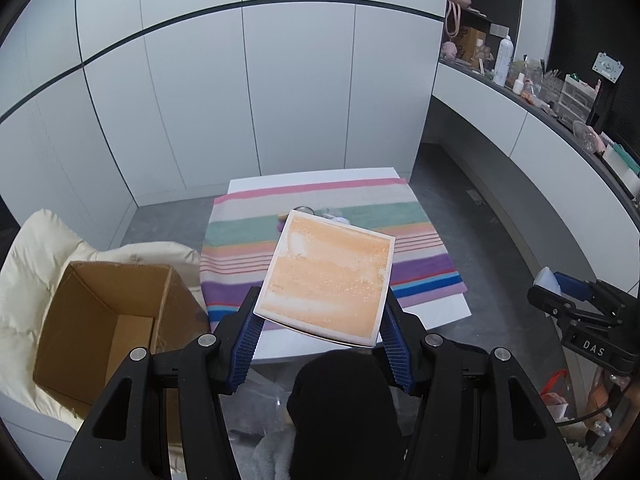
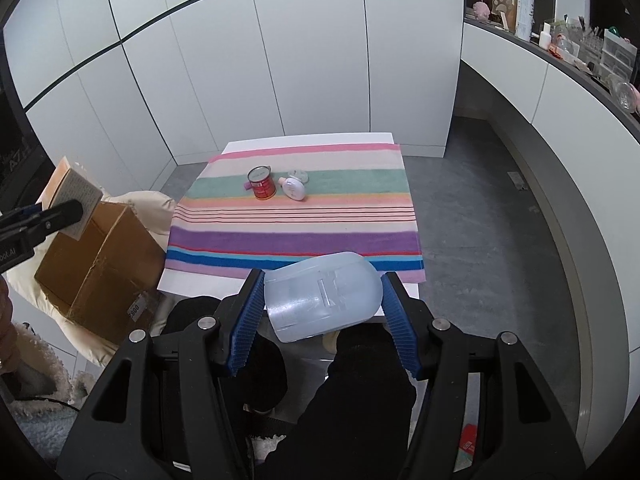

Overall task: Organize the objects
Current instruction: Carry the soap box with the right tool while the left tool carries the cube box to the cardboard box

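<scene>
Holding a flat square orange tile [image 1: 328, 280] with a white rim, the left gripper [image 1: 322, 320] has its two blue ribbed pads pressed against the tile's near corners, so the tile sticks out forward and tilts over the near edge of a small white table [image 1: 436, 314]. A striped towel [image 2: 296, 224] in pink, green, purple and blue bands covers most of the tabletop. Near the far middle of the towel stands a red can [image 2: 262, 184], upright, with a small white bottle [image 2: 294, 189] lying on its side just to the right of it and a clear round lid-like piece [image 2: 299, 175] just behind the bottle. The right gripper [image 2: 324, 302] grips a pale blue translucent plastic scoop [image 2: 320, 296] between its blue pads, one pad on each side, with the scoop's rounded end pointing toward the towel's near edge. To the left of the table sits an open brown cardboard box [image 1: 108, 320] resting on a cream padded cushion [image 1: 32, 264]; from the left wrist view its inside looks bare. Below both grippers the person's dark-clothed legs [image 2: 352, 400] show. White cabinet panels [image 1: 240, 100] form the back wall, and a cluttered counter [image 1: 560, 92] with bottles and small drawers curves along the right side.
</scene>
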Available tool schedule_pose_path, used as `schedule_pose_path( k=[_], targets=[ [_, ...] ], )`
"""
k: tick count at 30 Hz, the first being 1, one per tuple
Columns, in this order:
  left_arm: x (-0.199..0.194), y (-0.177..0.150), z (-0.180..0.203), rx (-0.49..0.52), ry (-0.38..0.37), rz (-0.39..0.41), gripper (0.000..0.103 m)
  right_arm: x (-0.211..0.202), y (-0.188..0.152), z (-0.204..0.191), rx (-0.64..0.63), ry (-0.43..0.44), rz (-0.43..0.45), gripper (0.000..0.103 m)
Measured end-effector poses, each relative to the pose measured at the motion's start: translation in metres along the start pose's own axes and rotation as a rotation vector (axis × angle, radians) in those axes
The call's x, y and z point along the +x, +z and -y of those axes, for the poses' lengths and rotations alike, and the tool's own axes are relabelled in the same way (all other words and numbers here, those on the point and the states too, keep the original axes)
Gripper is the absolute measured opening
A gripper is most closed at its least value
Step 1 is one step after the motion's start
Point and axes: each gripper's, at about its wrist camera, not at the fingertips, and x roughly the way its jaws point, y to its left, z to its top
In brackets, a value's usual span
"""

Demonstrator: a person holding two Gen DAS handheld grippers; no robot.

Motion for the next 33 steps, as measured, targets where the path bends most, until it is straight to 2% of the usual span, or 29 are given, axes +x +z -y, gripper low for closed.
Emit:
schedule_pose_path(
  k=[7, 19, 26, 33],
  targets=[
    [-0.004, 0.003, 0.000, 0.010, 0.011, 0.023, 0.057, -0.002, -0.003, 0.001, 0.017, -0.008, 0.003, 0.061],
    [0.010, -0.007, -0.027, -0.049, 0.034, -0.029, 0.057, 0.004, -0.005, -0.006, 0.009, -0.013, -0.038, 0.061],
    [0.006, -0.015, -0.045, -0.084, 0.068, -0.029, 0.057, 0.010, -0.004, -0.035, -0.052, 0.020, -0.046, 0.061],
    [-0.005, -0.034, -0.085, -0.158, 0.128, -0.035, 0.057, 0.021, 0.002, -0.079, -0.119, 0.092, -0.053, 0.061]
  ],
)
